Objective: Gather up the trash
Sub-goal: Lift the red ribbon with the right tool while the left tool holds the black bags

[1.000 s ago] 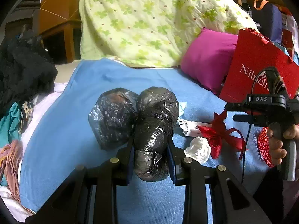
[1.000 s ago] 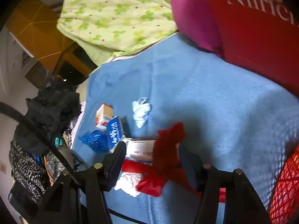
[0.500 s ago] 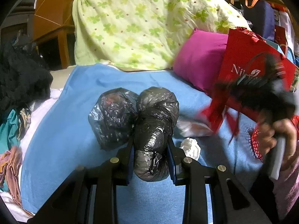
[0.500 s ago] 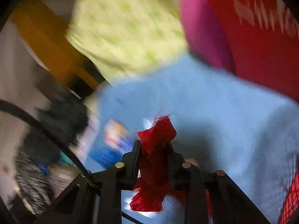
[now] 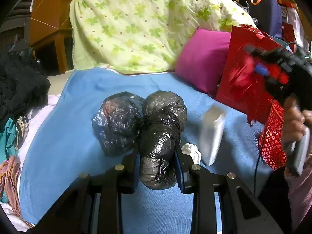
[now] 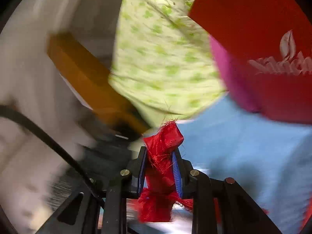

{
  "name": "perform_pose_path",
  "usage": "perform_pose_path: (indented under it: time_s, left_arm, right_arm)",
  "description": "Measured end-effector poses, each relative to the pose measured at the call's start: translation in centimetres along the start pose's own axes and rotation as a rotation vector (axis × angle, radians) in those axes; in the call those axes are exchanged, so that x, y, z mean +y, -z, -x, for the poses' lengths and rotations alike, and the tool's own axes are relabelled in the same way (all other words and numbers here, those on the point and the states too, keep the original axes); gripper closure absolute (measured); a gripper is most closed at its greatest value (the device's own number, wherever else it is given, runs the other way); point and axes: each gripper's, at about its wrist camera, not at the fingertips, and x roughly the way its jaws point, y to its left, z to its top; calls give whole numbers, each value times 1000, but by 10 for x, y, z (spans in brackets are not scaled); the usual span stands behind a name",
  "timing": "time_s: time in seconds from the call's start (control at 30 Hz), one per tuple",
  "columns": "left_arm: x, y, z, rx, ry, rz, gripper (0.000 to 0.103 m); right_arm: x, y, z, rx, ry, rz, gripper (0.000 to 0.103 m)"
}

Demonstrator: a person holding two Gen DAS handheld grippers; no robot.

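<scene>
Trash on a bed covered by a blue blanket (image 5: 74,120), itemised as follows. Left gripper (image 5: 157,164) is pinching the neck of a black trash bag (image 5: 161,128), its blue-padded fingers pressing on either side of the crinkled plastic; the bag is resting on the blanket with a second tied lobe bulging to its left. Right gripper (image 6: 159,172) is clamping a frayed red ribbon (image 6: 162,156) — the jaws have just been closing, and the ribbon is now standing up between the pads and trailing out beneath them. In the left wrist view the same gripper is showing at the right edge, blurred, carried in a person's hand (image 5: 294,120) in front of a red paper bag (image 5: 245,62), with the ribbon dangling from it. A white, elongated item (image 5: 212,134) is appearing smeared just right of the trash bag — possibly a wrapper or small carton, too blurred to tell. A crumpled white tissue (image 5: 192,152) is lying beside the left gripper's right finger. A magenta pillow (image 5: 202,58) is leaning beside the red paper bag, a green floral quilt (image 5: 146,25) is piling up behind, and a red mesh basket (image 5: 273,136) is sitting at the right.
</scene>
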Motion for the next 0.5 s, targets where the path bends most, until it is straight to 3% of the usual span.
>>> perform_pose_path:
  time_s: [0.03, 0.1, 0.13, 0.2, 0.23, 0.3, 0.37, 0.5]
  left_arm:
    - [0, 0, -1, 1, -1, 0, 71]
    - [-1, 0, -3, 5, -2, -6, 71]
    - [-1, 0, -3, 5, -1, -8, 71]
    - [-3, 0, -1, -7, 13, -6, 71]
    - [-4, -1, 1, -17, 22, -8, 71]
    - [-7, 0, 4, -30, 36, -20, 71]
    - [-13, 0, 6, -33, 56, -39, 71]
    - [-24, 0, 14, -59, 104, -64, 71]
  right_arm:
    - [6, -1, 4, -24, 44, 51, 76]
    - [12, 5, -7, 8, 269, 173, 76]
    - [4, 7, -13, 55, 242, 121, 76]
    - [-7, 4, -10, 72, 25, -35, 76]
    - [0, 3, -4, 34, 32, 9, 76]
    - [13, 8, -12, 37, 215, 155, 76]
    - [-4, 16, -29, 139, 189, 41, 76]
    - [7, 17, -28, 86, 138, 67, 76]
